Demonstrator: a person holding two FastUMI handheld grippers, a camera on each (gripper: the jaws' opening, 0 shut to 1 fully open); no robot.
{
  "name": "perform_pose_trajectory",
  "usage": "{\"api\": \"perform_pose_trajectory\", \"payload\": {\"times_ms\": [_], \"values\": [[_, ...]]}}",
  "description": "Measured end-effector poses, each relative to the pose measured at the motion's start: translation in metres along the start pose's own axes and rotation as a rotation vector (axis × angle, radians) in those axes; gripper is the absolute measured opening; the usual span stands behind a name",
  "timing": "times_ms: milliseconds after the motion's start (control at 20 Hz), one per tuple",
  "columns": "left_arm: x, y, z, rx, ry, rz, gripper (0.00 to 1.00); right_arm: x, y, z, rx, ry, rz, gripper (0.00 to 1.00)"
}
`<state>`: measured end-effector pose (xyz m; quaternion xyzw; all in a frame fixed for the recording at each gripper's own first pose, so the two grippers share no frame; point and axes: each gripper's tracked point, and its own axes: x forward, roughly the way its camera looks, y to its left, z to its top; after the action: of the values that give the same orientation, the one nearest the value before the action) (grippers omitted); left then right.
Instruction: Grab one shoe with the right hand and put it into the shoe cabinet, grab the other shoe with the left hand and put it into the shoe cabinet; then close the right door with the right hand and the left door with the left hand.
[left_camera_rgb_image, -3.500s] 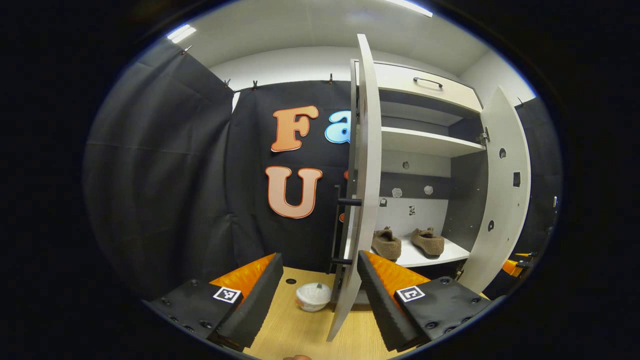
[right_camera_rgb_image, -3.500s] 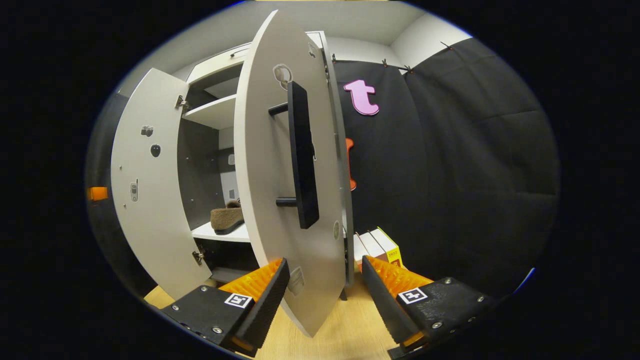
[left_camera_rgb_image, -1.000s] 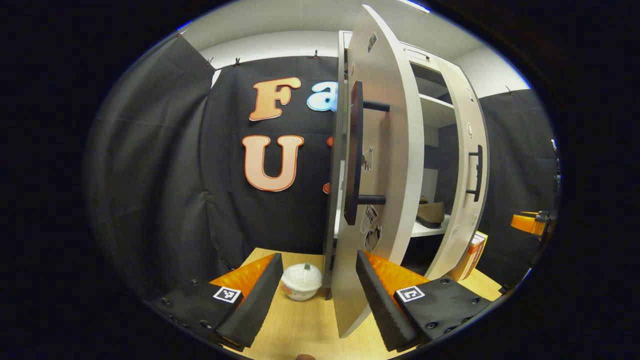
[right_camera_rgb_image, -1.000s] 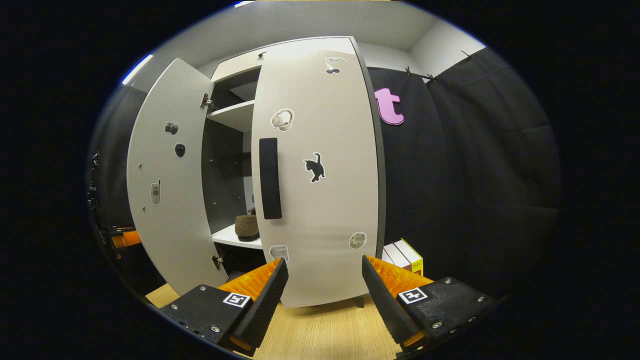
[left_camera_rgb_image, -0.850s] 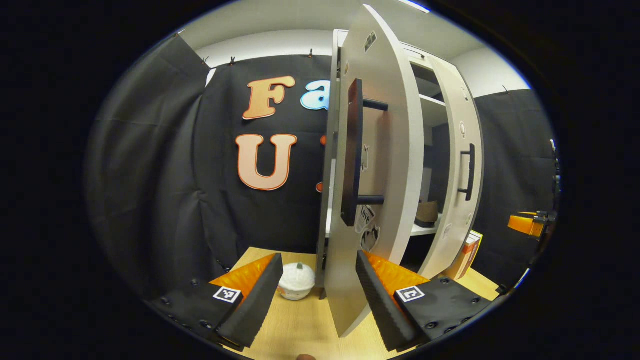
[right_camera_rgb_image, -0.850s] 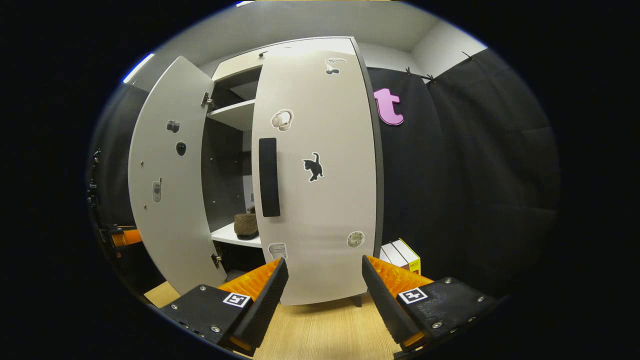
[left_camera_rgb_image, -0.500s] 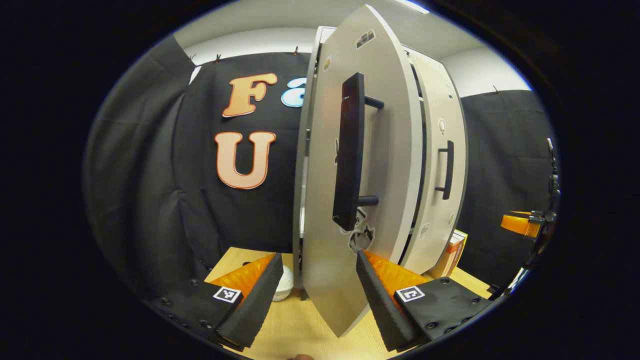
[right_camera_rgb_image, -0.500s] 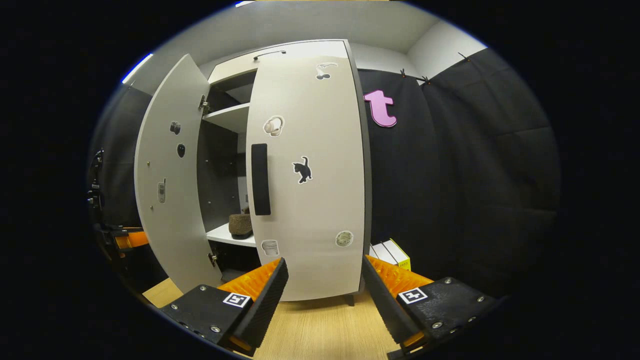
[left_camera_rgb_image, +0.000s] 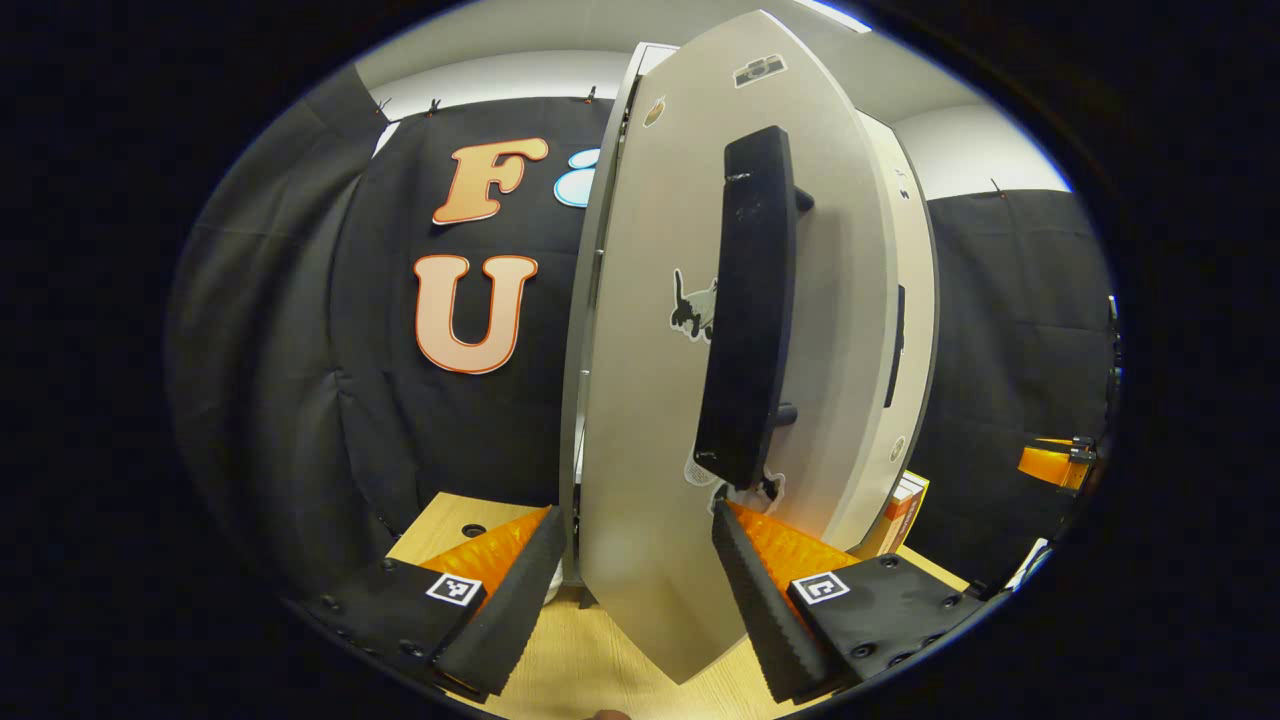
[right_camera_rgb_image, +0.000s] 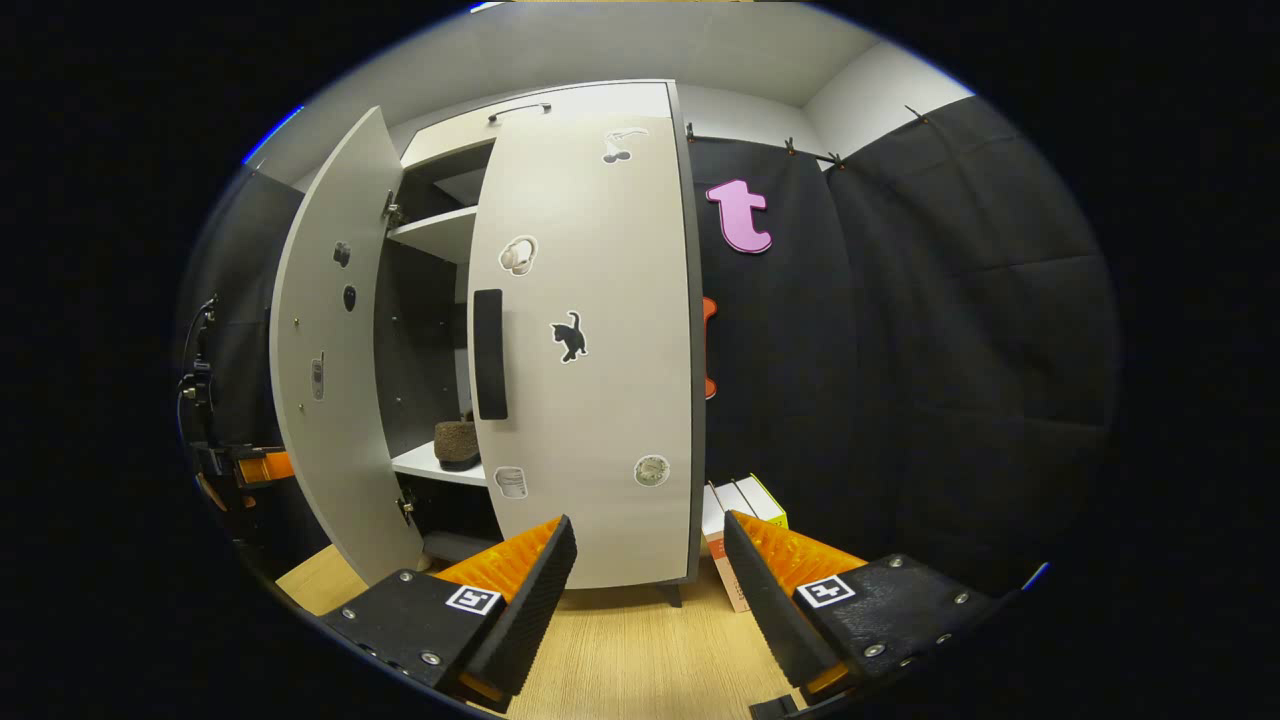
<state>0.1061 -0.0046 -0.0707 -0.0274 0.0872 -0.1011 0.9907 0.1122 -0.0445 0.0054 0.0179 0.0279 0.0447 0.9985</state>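
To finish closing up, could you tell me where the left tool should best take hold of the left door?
Probably its black bar handle. The bar stands upright, clear of the left door on two posts, so the open left tool could come straight at the outer face and close its fingers across it.

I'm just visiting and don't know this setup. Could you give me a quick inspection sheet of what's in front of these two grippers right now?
Surface: wooden floor, bare near the grippers.
Job's things: shoe cabinet; right door looks shut; left door ajar; one shoe on the shelf inside.
Clutter: boxes beside the cabinet.
Grippers: left gripper open, straddling the left door's edge; right gripper open, holding nothing.
Cables: nothing seen clearly.
Surroundings: black cloth wall, white ceiling.
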Motion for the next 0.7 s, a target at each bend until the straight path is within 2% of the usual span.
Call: {"api": "perform_pose_trajectory", "payload": {"times_ms": [100, 150, 200, 500, 550, 600, 700], "values": [[0.005, 0.002, 0.000, 0.014, 0.000, 0.013, 0.94, 0.002, -0.002, 0.000, 0.004, -0.001, -0.001, 0.92], [0.008, 0.001, -0.002, 0.012, 0.002, 0.015, 0.97, 0.003, -0.002, -0.001, 0.003, -0.002, 0.001, 0.85], [0.010, -0.001, -0.003, 0.007, 0.002, 0.012, 0.97, 0.003, -0.002, -0.001, 0.001, -0.003, 0.003, 0.92], [0.032, -0.029, -0.007, 0.001, 0.002, -0.043, 0.96, 0.015, -0.007, -0.001, 0.011, -0.003, 0.001, 0.92], [0.040, -0.035, -0.006, -0.003, 0.003, -0.053, 0.99, 0.017, -0.010, -0.001, 0.012, -0.004, -0.002, 0.92], [0.048, -0.041, -0.007, -0.006, 0.007, -0.056, 0.97, 0.018, -0.013, -0.001, 0.014, -0.005, -0.008, 0.92], [0.068, -0.049, -0.008, -0.007, 0.014, -0.041, 0.99, 0.022, -0.022, -0.003, 0.015, -0.002, -0.025, 0.92]]}}
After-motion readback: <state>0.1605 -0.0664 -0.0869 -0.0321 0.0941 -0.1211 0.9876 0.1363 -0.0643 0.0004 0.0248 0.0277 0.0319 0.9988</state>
